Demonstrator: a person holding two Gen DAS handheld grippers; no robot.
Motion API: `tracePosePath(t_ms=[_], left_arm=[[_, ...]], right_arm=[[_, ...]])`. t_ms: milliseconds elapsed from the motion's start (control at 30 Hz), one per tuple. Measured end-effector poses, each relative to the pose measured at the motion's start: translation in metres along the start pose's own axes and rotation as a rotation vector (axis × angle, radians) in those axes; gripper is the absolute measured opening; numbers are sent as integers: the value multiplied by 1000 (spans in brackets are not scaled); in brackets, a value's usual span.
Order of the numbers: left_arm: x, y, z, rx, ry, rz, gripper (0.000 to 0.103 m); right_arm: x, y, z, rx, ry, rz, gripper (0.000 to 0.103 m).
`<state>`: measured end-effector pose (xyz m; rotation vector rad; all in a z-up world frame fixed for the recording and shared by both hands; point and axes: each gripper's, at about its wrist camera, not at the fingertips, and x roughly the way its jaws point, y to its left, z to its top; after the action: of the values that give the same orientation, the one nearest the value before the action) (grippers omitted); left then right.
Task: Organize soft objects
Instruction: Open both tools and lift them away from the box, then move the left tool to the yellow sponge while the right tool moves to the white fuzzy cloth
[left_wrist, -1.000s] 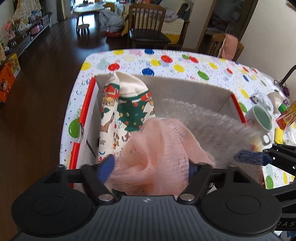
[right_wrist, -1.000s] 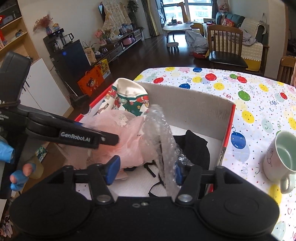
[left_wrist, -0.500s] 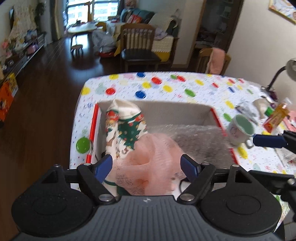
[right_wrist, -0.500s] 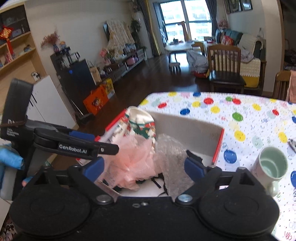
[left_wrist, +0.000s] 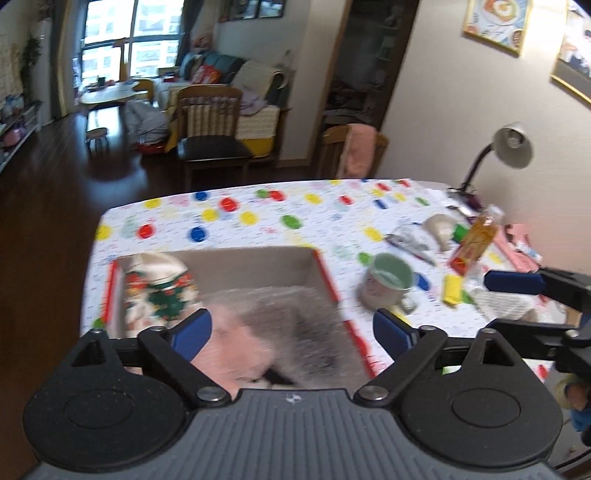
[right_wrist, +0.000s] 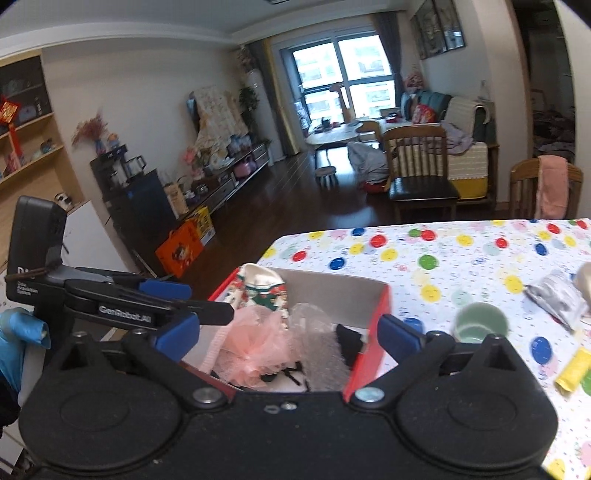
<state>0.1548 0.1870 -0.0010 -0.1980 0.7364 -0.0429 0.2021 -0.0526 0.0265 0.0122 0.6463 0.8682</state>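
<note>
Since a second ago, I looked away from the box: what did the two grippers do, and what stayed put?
The left gripper let go of the pink mesh; the right gripper released the bubble wrap. Both are opening and have drawn back. Both items lie in the box; the Christmas fabric and mug stayed.

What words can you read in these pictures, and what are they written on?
"GenRobot.AI": white letters on the side of the left gripper, seen from the right wrist camera.
White print on the black camera block behind it: too small to read.
Print on the orange packet and the orange box: too blurred to read.
</note>
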Motion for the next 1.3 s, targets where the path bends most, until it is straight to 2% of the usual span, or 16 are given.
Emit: tracePosePath(t_ms=[200, 433, 600, 767, 967, 1300], left_arm=[[19, -47, 7, 18, -23, -87, 101], [58, -120, 15, 59, -35, -146, 101], [99, -182, 20, 88, -30, -156, 101], [149, -239, 20, 111, 16, -174, 101], [205, -290, 19, 146, 69, -185, 101], [278, -337, 14, 222, 142, -166, 101]], right_arm=[[-29, -45, -13, 44, -12, -58, 103], [-72, -127, -35, 91, -22, -214, 103], [-96, -195, -54, 142, -5, -328, 103], [-115, -261, -70, 188, 15, -415, 103], [-126, -317, -85, 235, 33, -457, 102], [-130, -380, -102, 291, 64, -478, 102]])
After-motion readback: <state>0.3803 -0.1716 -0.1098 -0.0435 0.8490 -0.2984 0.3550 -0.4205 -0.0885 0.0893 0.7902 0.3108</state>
